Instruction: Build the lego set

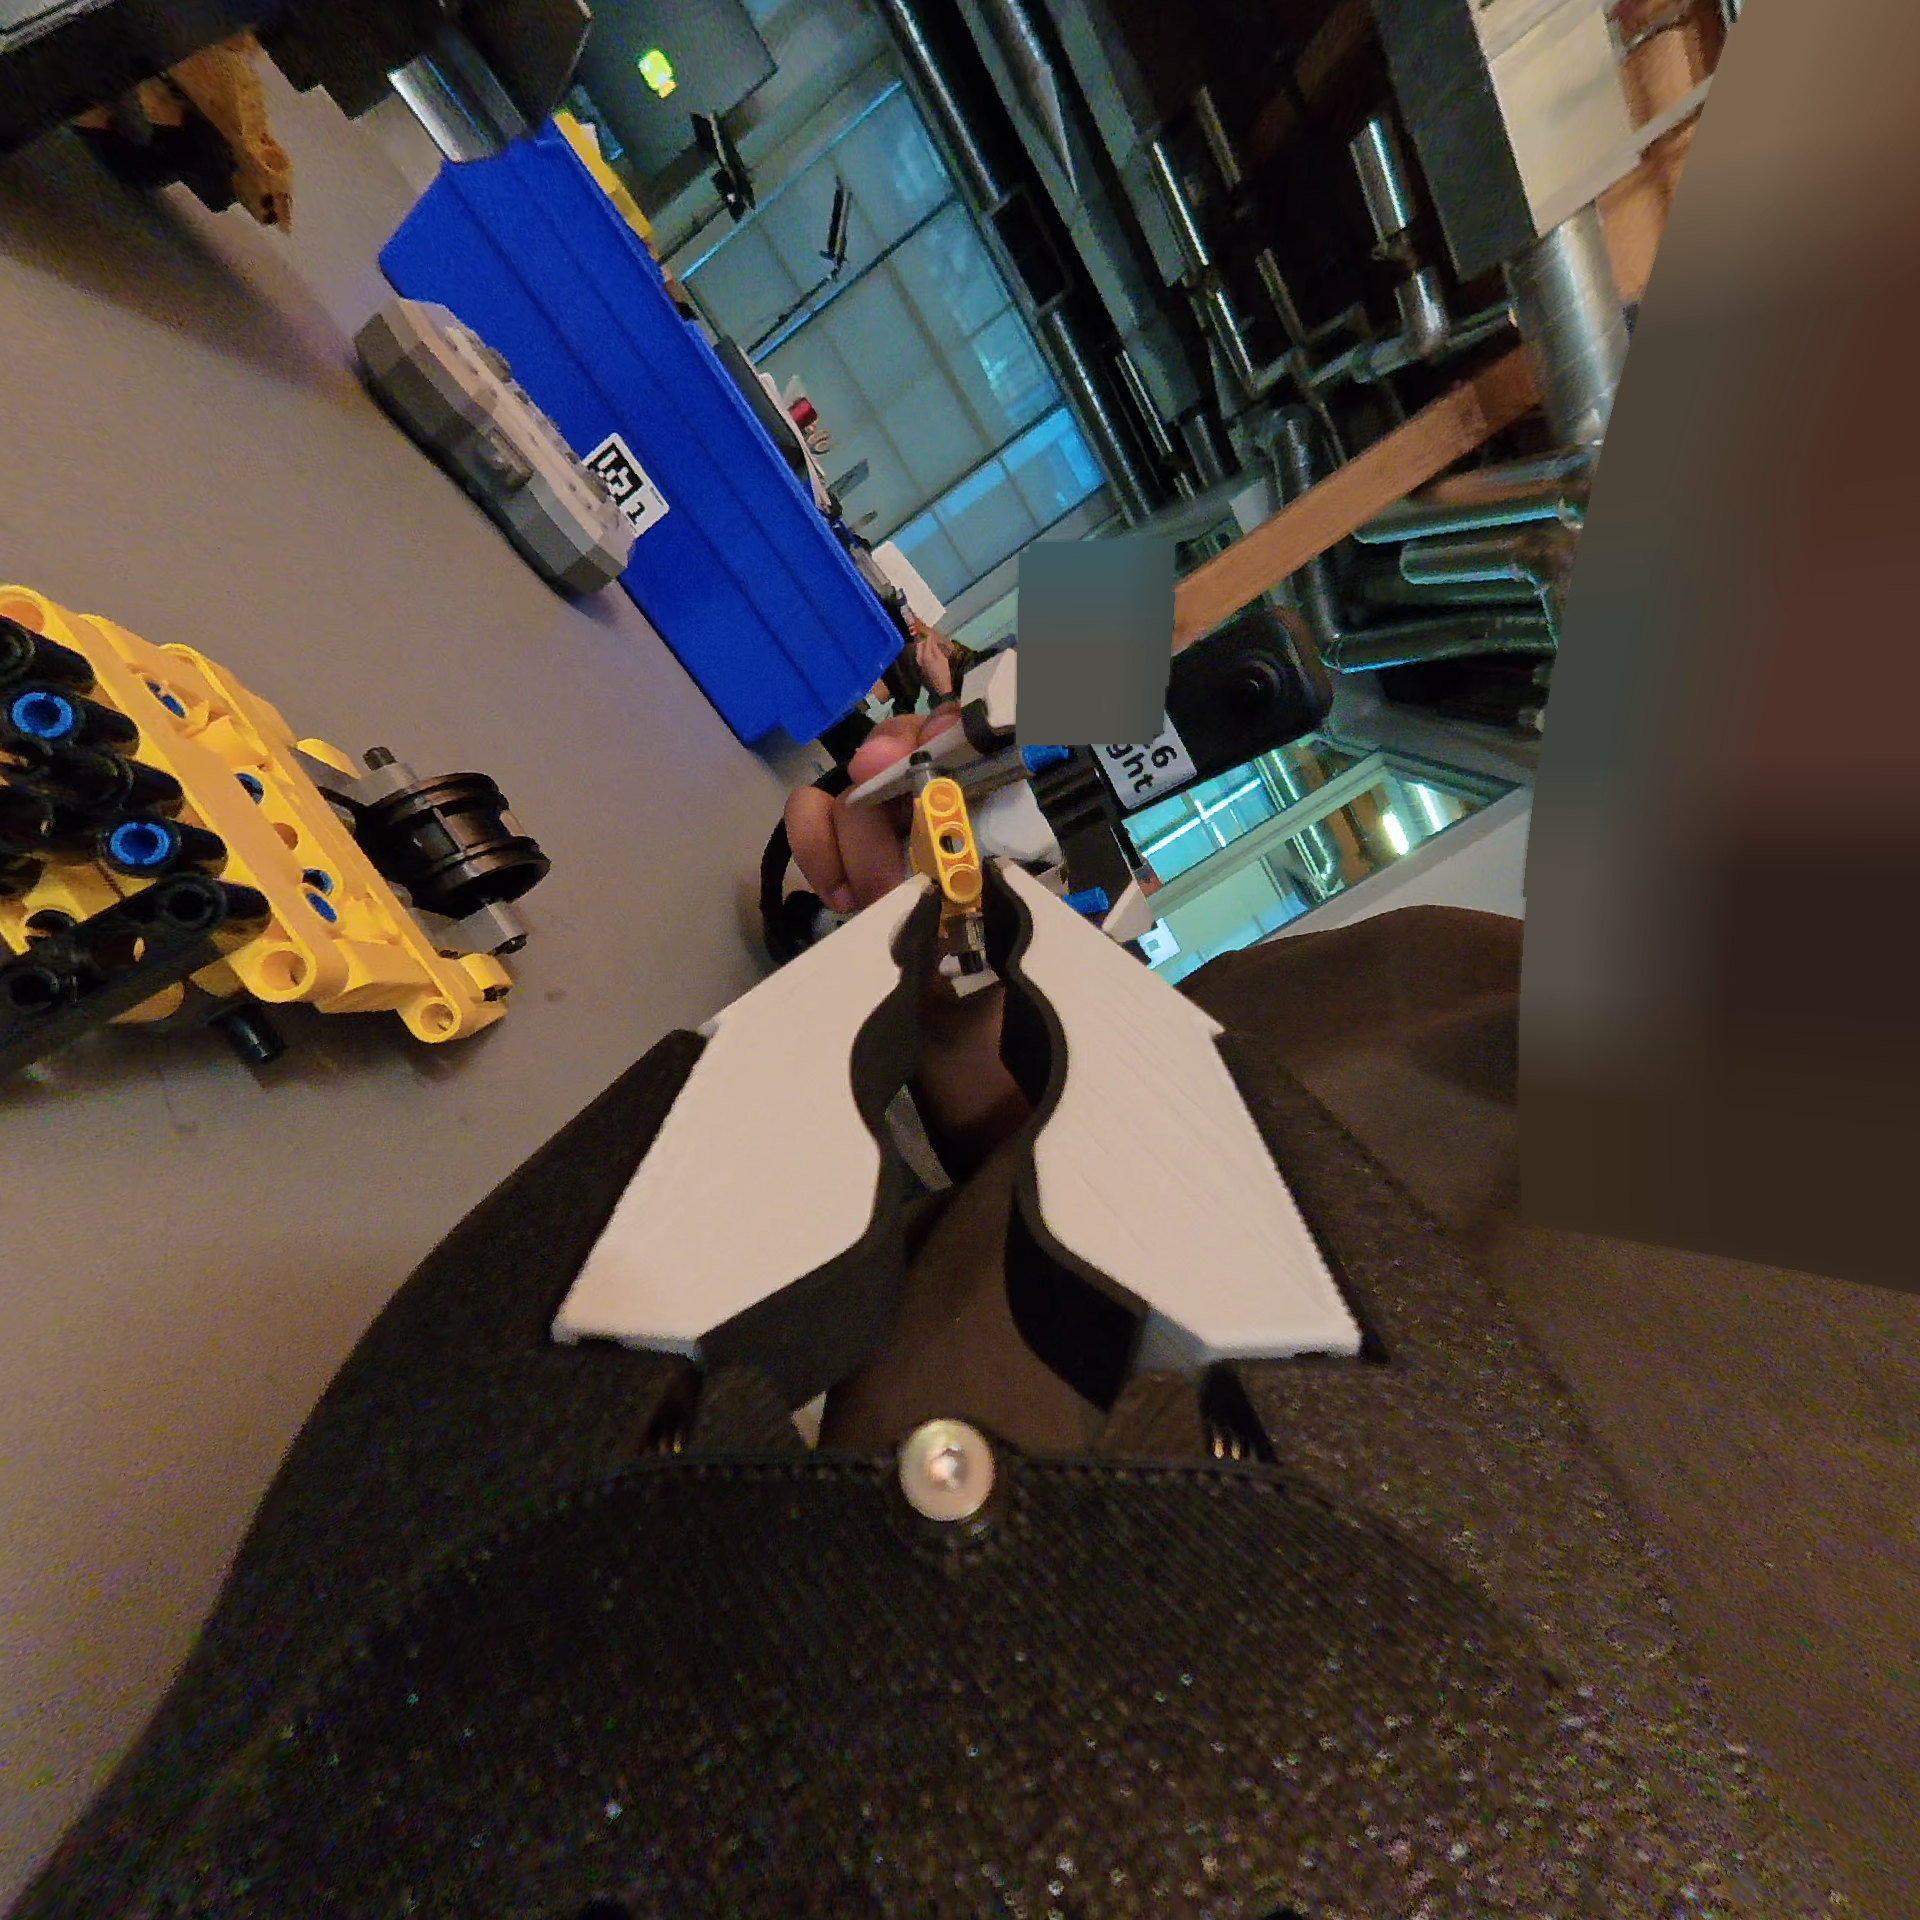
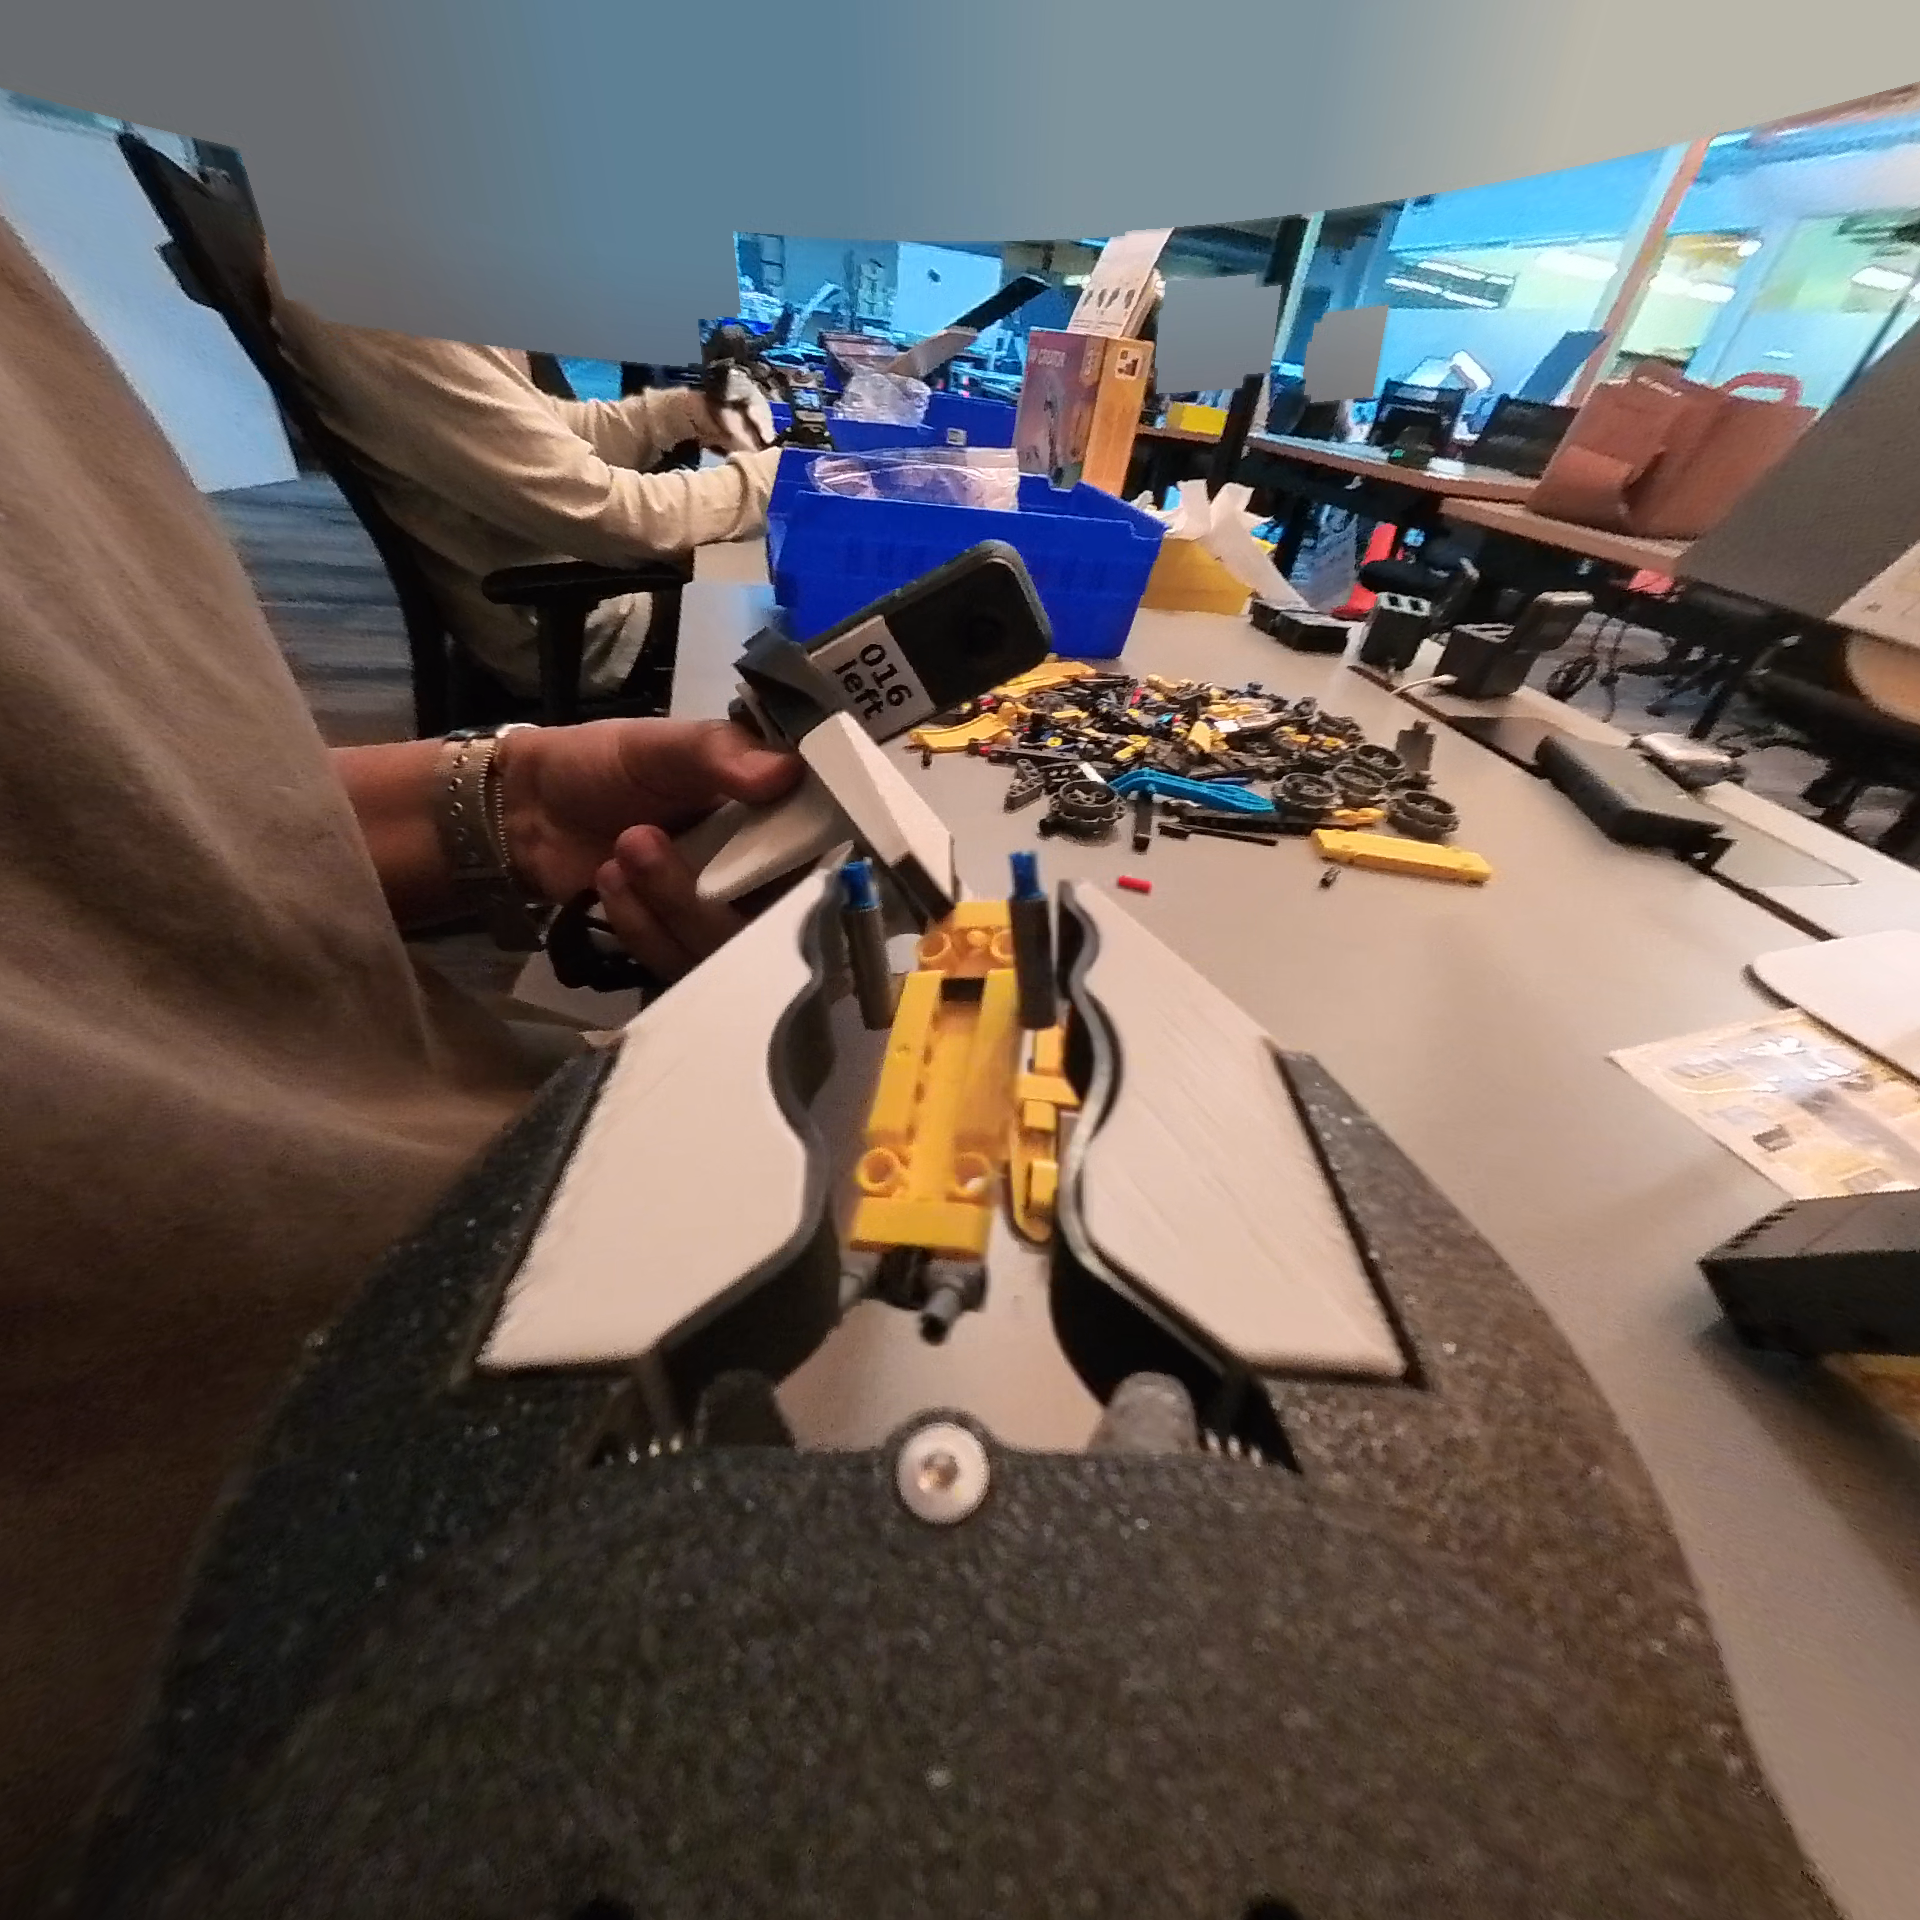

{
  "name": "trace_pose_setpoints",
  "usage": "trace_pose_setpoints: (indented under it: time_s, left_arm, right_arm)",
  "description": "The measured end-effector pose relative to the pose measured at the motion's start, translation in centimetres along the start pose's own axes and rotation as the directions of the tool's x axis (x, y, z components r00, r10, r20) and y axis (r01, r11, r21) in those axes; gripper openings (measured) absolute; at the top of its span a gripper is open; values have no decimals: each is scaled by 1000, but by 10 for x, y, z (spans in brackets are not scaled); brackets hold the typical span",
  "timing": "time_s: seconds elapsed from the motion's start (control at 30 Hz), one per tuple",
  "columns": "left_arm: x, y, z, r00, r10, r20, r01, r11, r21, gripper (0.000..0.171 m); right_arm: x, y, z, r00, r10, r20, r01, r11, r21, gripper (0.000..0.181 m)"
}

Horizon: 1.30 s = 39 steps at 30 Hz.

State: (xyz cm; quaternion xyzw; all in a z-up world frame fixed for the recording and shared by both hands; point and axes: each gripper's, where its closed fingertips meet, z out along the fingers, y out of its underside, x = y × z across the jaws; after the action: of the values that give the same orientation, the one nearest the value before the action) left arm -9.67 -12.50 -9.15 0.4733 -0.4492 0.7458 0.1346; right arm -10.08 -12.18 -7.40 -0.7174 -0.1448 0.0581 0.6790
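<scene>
My left gripper (image 1: 958,914) is shut on a small yellow connector piece (image 1: 948,836) with a dark pin, held in the air. Just beyond it are the white fingers of my right gripper (image 1: 935,764). In the right wrist view my right gripper (image 2: 945,904) is shut on a yellow brick assembly (image 2: 940,1101) with two black pins tipped in blue. The left gripper (image 2: 883,821), held by a hand (image 2: 603,800), has its tip at the far end of that assembly. I cannot tell whether the small piece touches the assembly.
A yellow and black brick model (image 1: 208,831) with a black wheel lies on the grey table (image 1: 312,1195), with a grey block (image 1: 488,447) and blue bin (image 1: 644,436) behind. A pile of loose pieces (image 2: 1174,748), a booklet (image 2: 1787,1101) and a black box (image 2: 1829,1278) lie ahead. A seated person (image 2: 499,468) is at the back left. Both grippers' tips are close together, under 4 cm apart. The grey block (image 1: 488,447) lies around 25 cm away from my right fingertips.
</scene>
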Motion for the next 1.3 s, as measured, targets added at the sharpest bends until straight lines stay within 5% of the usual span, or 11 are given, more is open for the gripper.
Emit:
trace_pose_setpoints:
  time_s: [0.23,0.37,0.73,0.9,1.3]
  left_arm:
    - [3,3,2,1000,-4,-20,4,1000,-21,4]
    - [6,9,6,999,-13,-50,11,999,-45,22]
    - [2,0,7,1000,-13,-22,13,1000,17,3]
    - [1,-9,4,999,-44,-31,46,996,74,2]
    - [-4,-21,1,996,-85,-17,87,980,177,2]
  right_arm:
    - [-2,0,-1,1000,-2,7,2,1000,-4,38]
    - [-3,-1,-2,1000,11,25,-12,1000,1,37]
    - [-3,-2,-2,1000,14,28,-15,1000,22,37]
    - [3,0,3,999,14,-36,-13,1000,17,55]
    - [15,11,6,914,-309,-264,281,950,-138,53]
